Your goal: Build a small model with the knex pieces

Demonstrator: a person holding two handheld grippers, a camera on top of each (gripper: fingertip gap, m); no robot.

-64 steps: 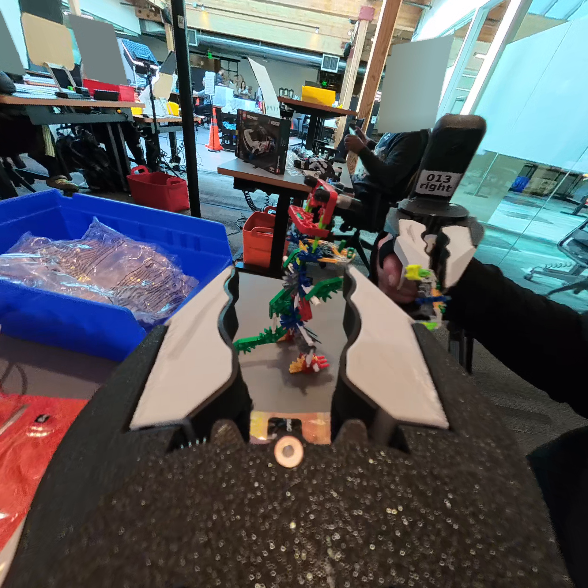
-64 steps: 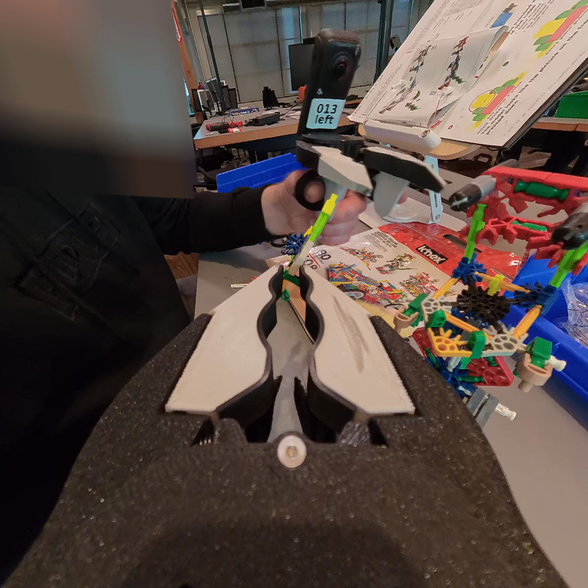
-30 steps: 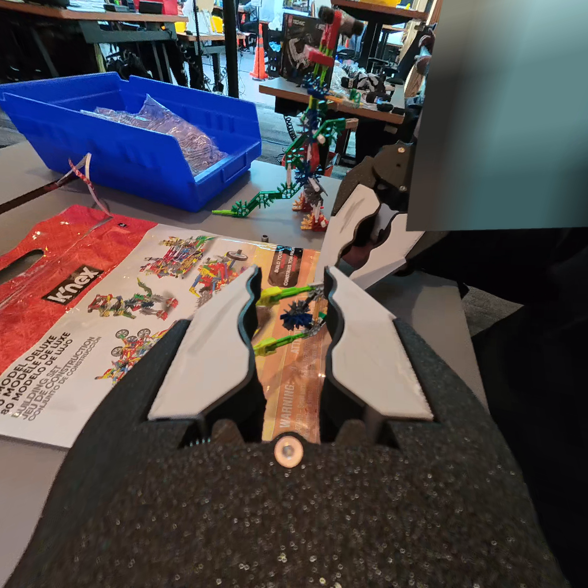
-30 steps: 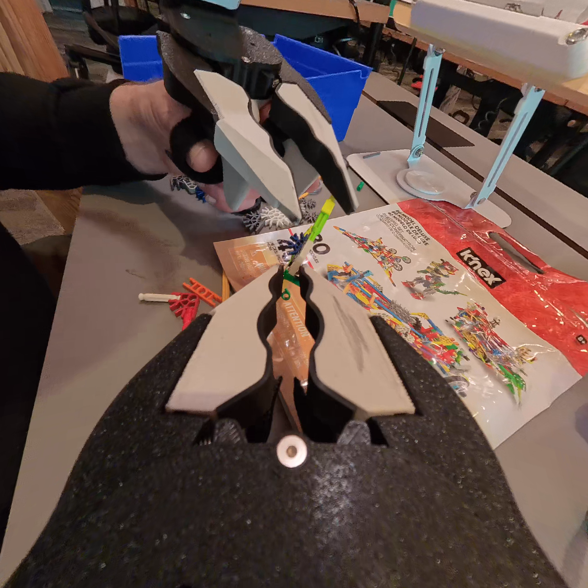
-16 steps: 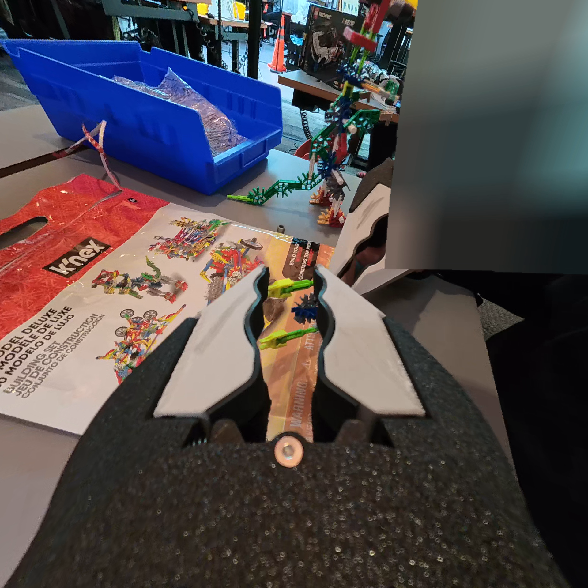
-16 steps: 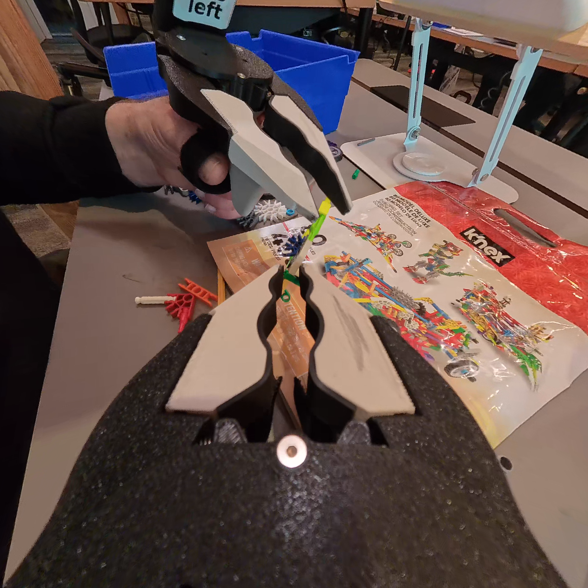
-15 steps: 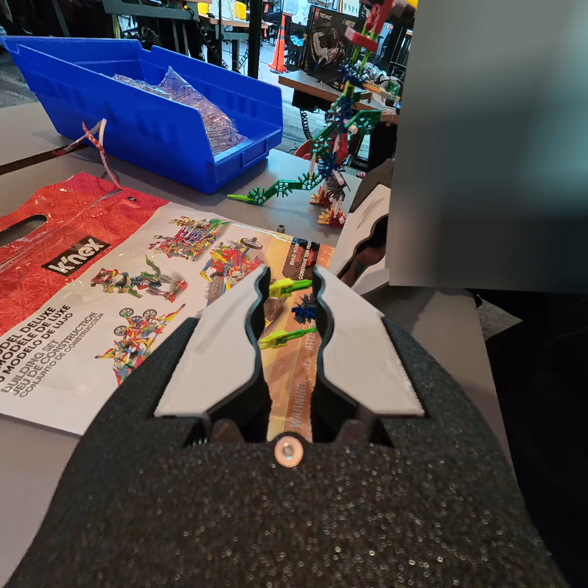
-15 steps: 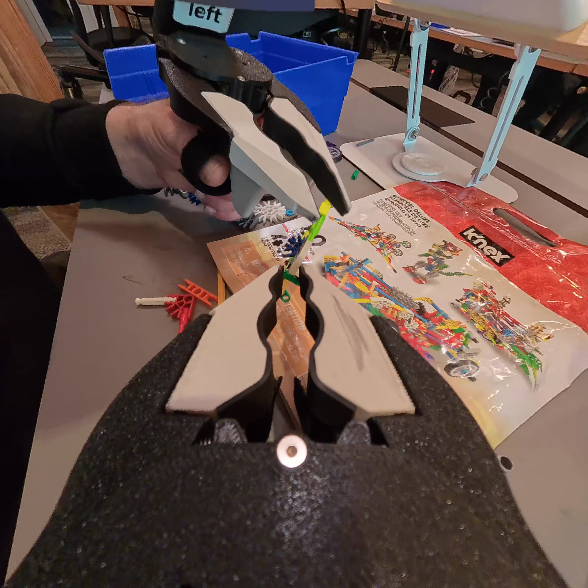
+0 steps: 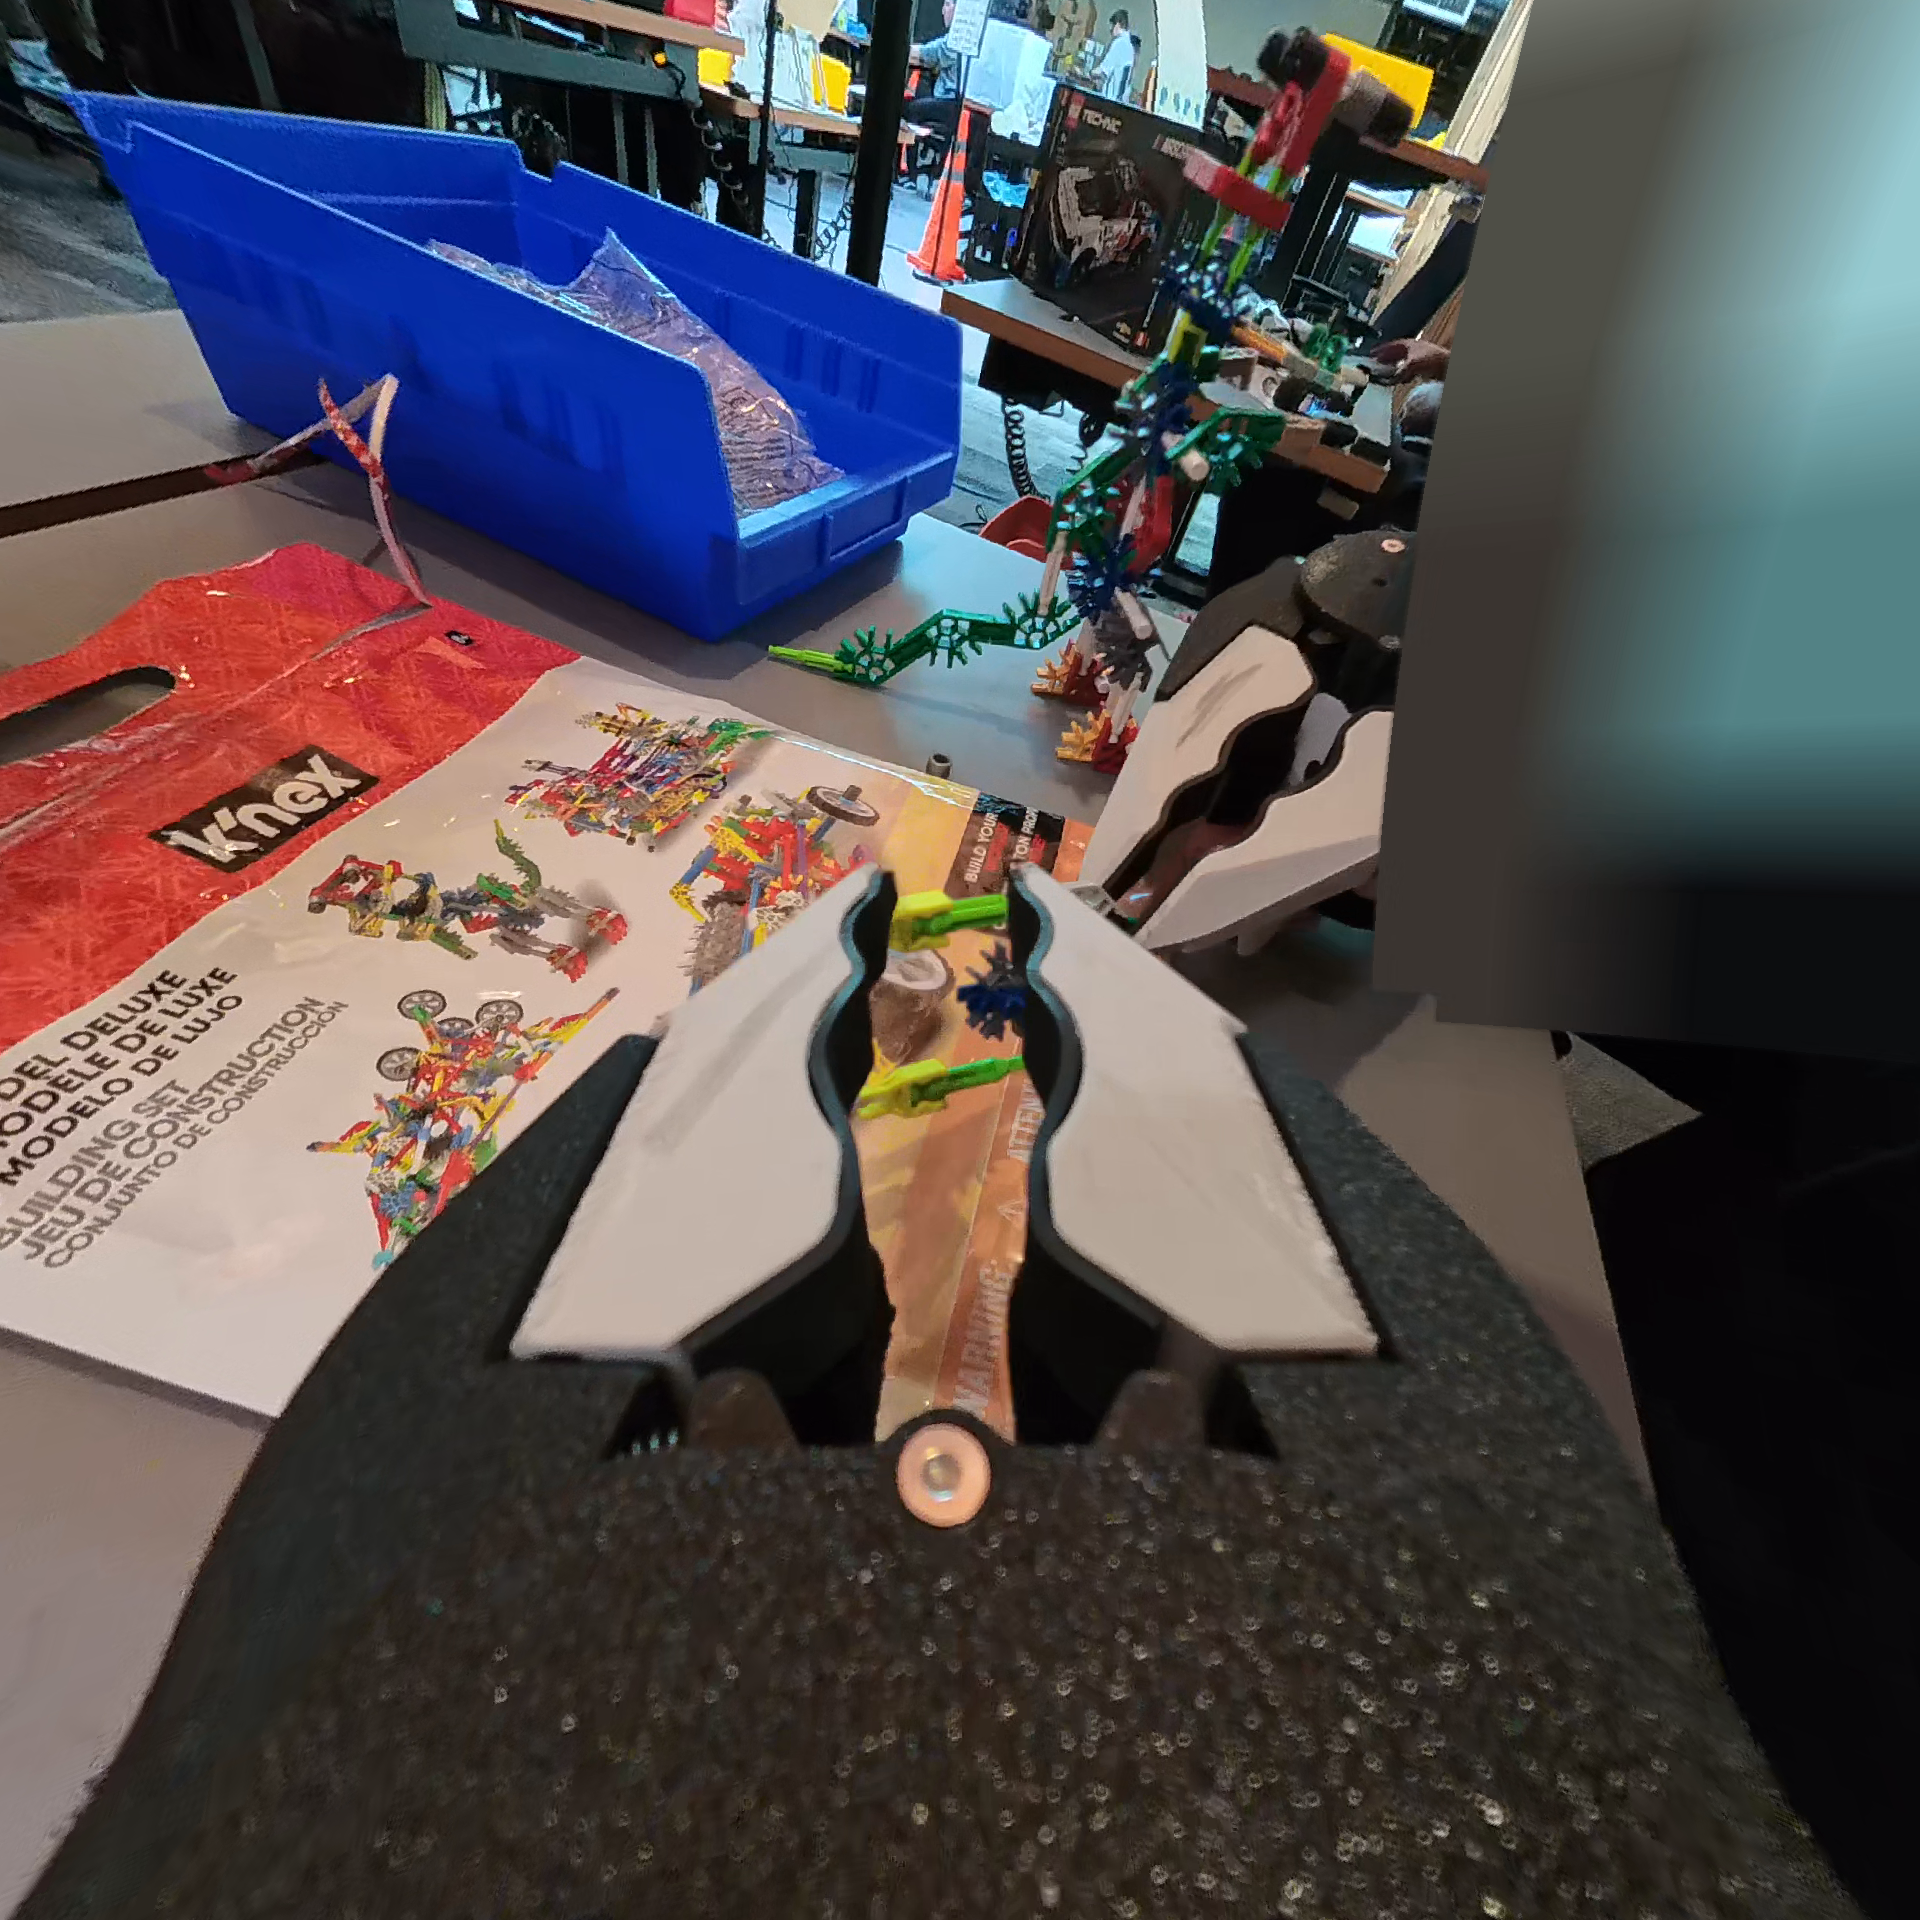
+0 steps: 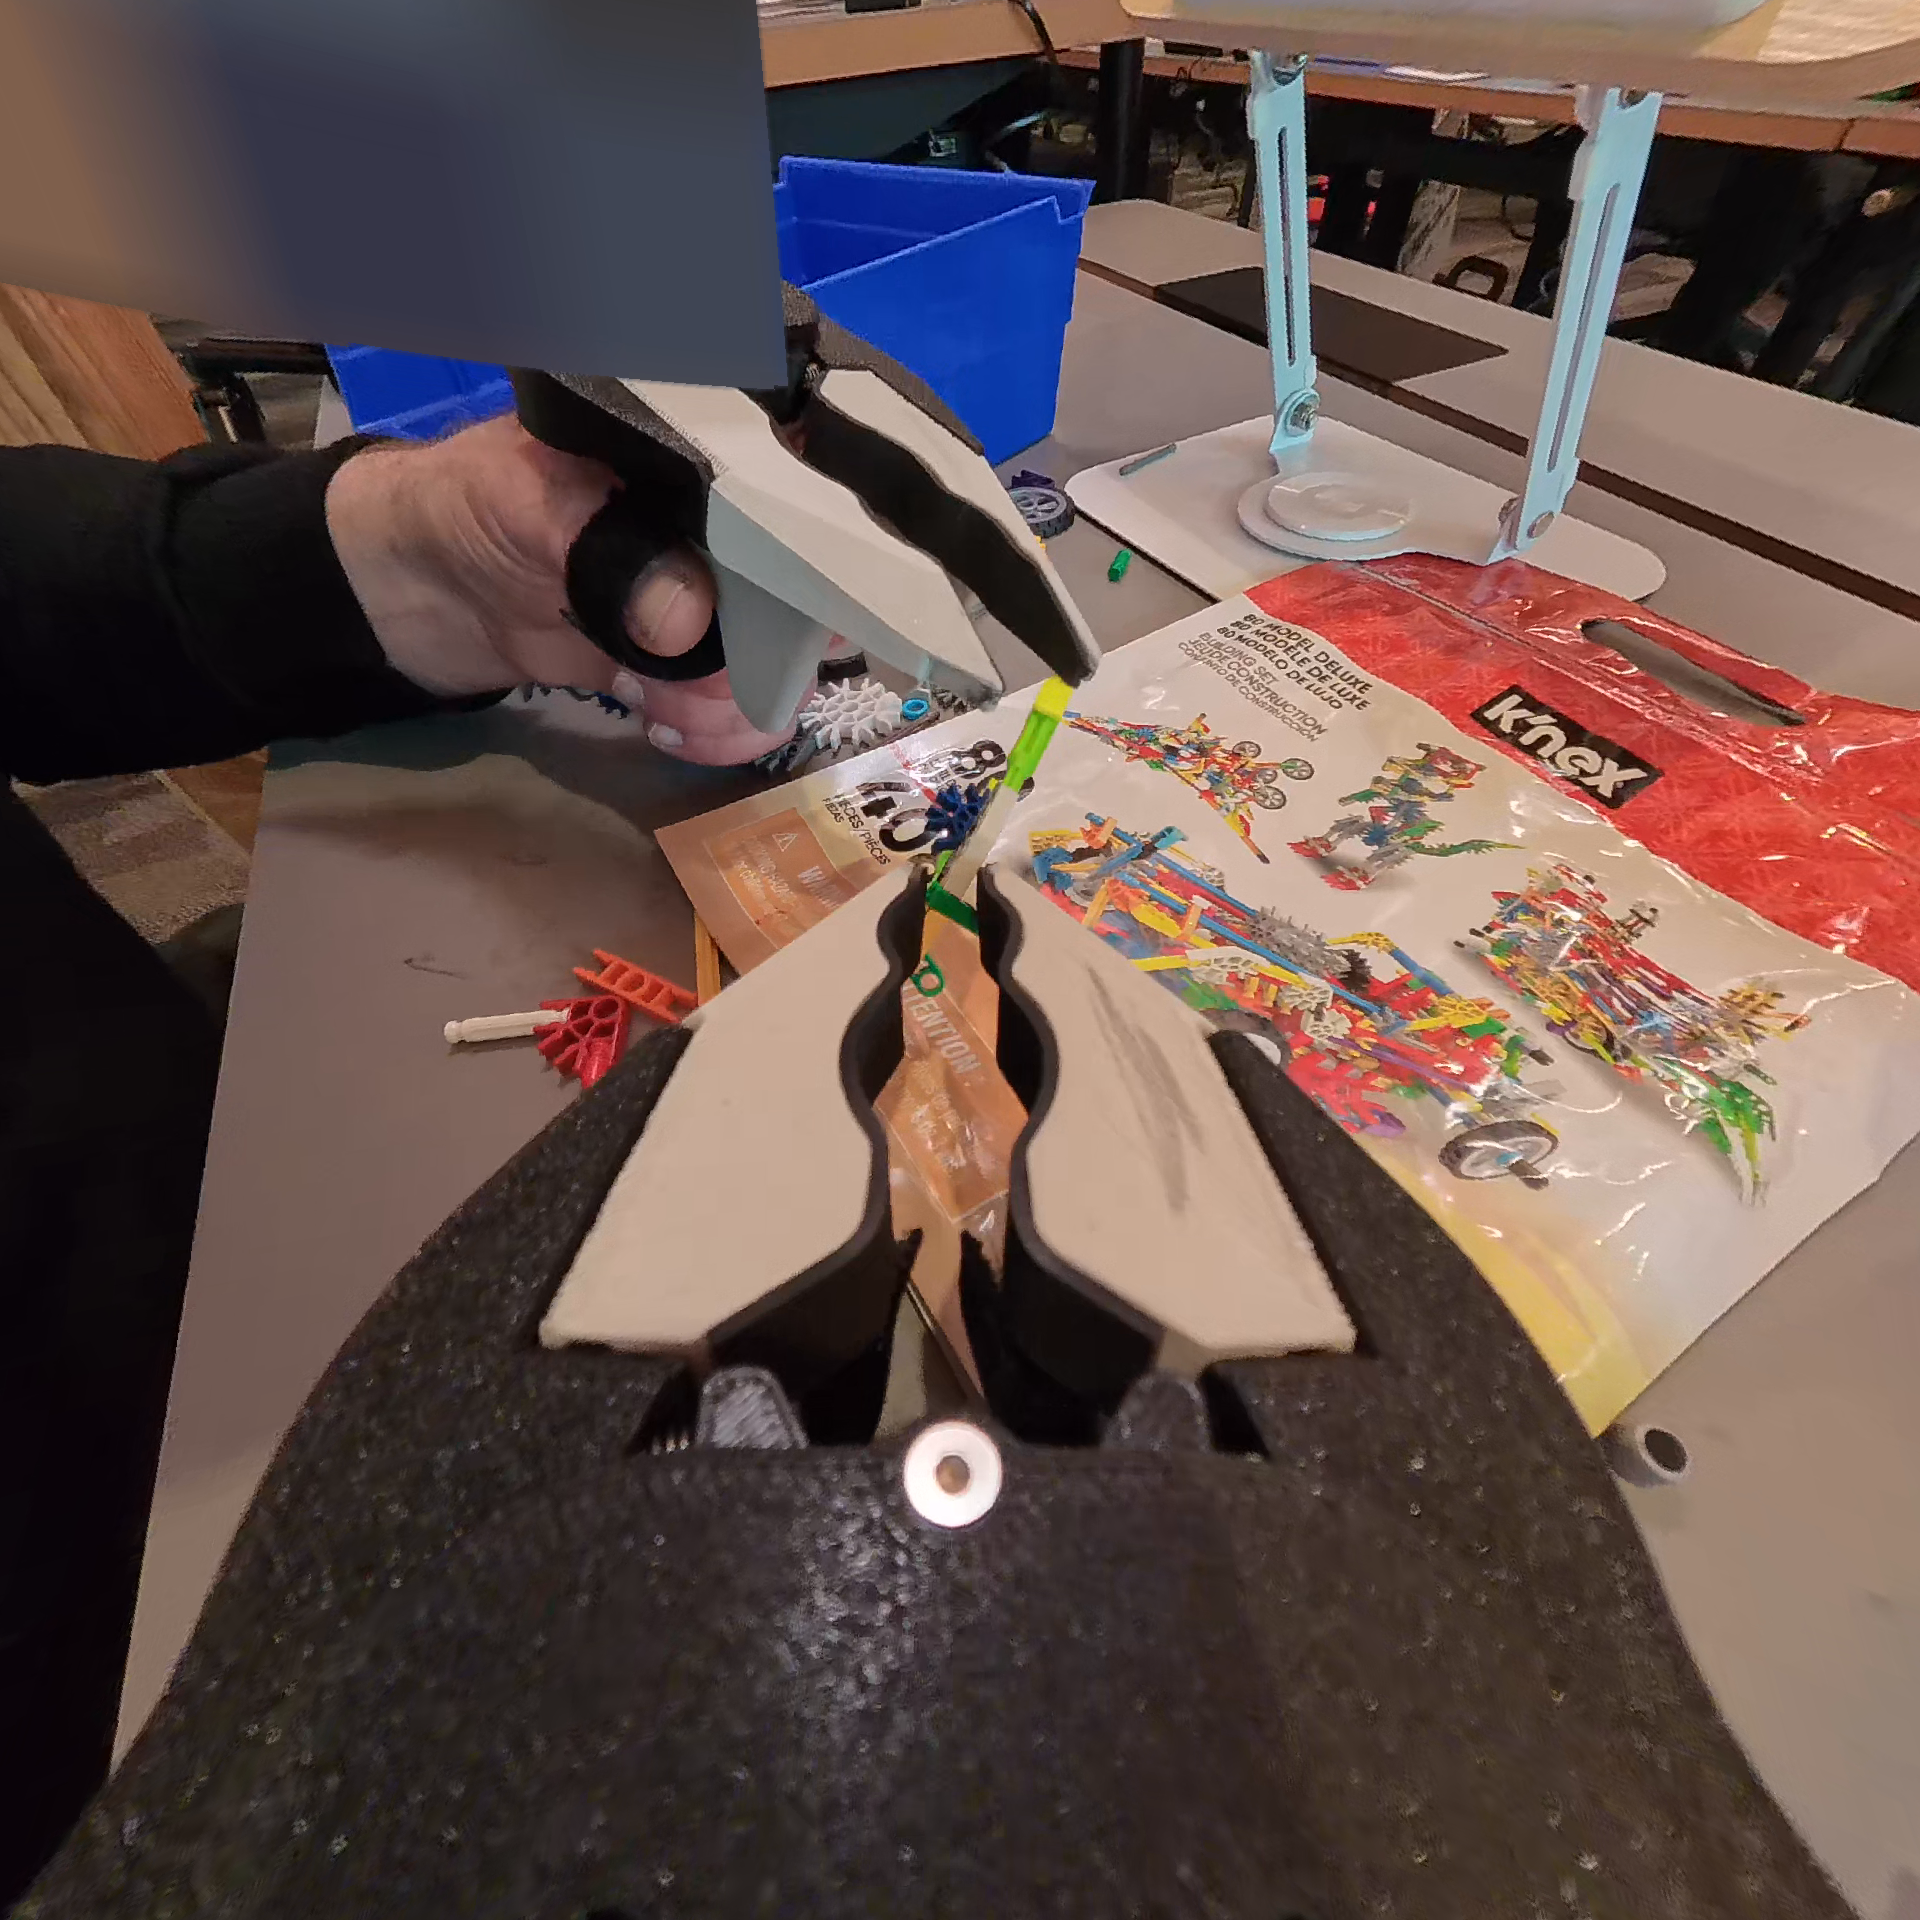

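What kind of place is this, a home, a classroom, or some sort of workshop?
Probably a shared workshop or maker-style lab: rows of cluttered work desks stretch behind, a blue plastic parts bin sits on the grey table, and a colourful rod-and-connector toy model stands nearby.

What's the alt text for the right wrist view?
Right gripper is shut on a small rod-and-connector piece, whose lime tip meets the left gripper above a printed toy-set bag on a grey table.
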